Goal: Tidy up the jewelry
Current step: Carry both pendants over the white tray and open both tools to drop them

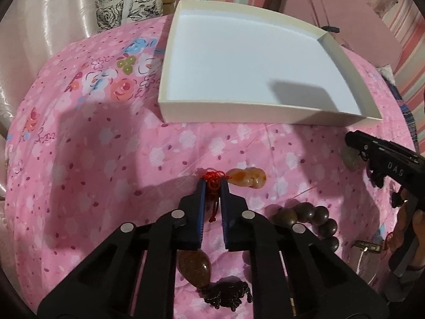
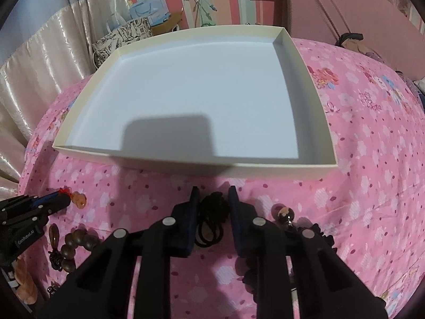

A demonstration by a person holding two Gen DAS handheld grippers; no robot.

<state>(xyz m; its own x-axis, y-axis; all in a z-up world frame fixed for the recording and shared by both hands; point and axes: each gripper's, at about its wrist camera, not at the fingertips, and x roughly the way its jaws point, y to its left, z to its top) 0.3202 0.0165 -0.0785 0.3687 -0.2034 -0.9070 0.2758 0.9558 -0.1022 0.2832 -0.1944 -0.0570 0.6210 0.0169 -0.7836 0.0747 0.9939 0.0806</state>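
Note:
My left gripper point(image 1: 212, 182) points down at the pink flowered cloth and is shut on the red knotted cord point(image 1: 212, 176) of an orange gourd-shaped pendant point(image 1: 247, 179), which lies just right of the fingertips. In the right wrist view the left gripper point(image 2: 62, 198) shows at the far left, with the pendant point(image 2: 79, 199) at its tip. My right gripper point(image 2: 214, 190) has its pads closed on a bundle of black cord point(image 2: 212, 212); it also appears at the right edge as the right gripper point(image 1: 356, 143). A shallow white box point(image 1: 239, 111) point(image 2: 186, 167) with nothing in it lies just beyond both grippers.
A dark wooden bead bracelet point(image 1: 310, 218) point(image 2: 71, 247), a brown oval stone point(image 1: 194, 264) and a black knotted piece point(image 1: 228, 295) lie under and beside the left gripper. A mottled bead point(image 2: 285, 212) sits right of the right gripper. Curtains and bags stand behind the box.

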